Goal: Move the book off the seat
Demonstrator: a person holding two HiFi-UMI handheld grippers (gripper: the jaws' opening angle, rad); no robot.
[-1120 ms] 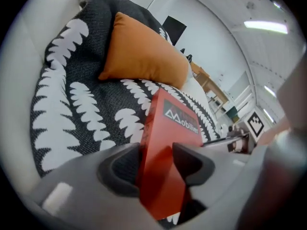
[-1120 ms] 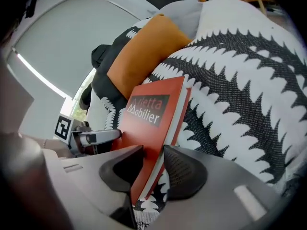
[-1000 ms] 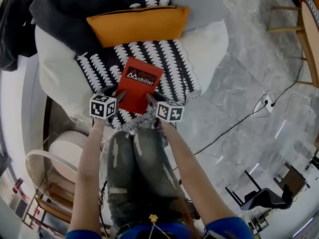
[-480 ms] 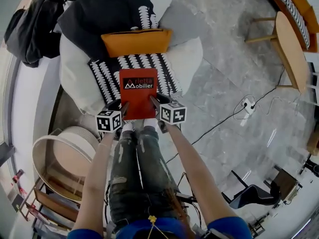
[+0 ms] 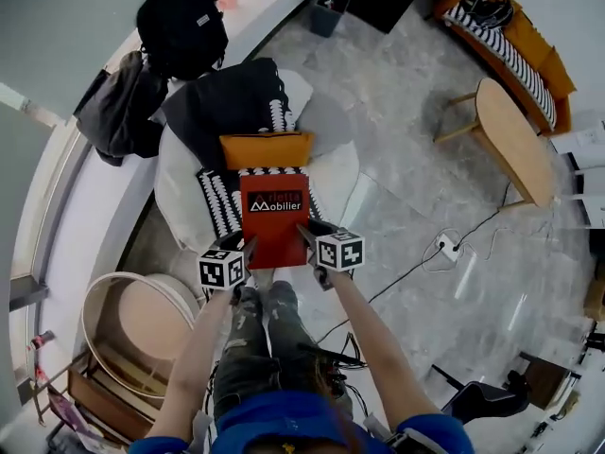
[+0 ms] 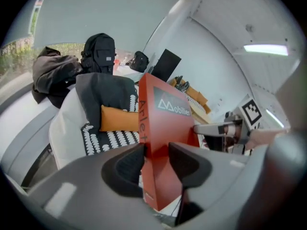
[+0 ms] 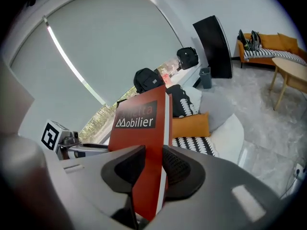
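Both claws are clenching the red book [image 5: 274, 223], holding it up in the air above the front of the seat [image 5: 180, 192]. The left claw [image 5: 249, 247], its jaws having just been closing, is pinching the spine side. The right claw [image 5: 305, 235] is pinching the page side.

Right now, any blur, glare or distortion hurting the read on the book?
Head view: heavy fisheye bends the floor, book title readable. Left gripper view: dark vignetted corners, jaws soft up close, ceiling light blown out. Right gripper view: jaws soft, "Mobilier" crisp, no glare on the cover.
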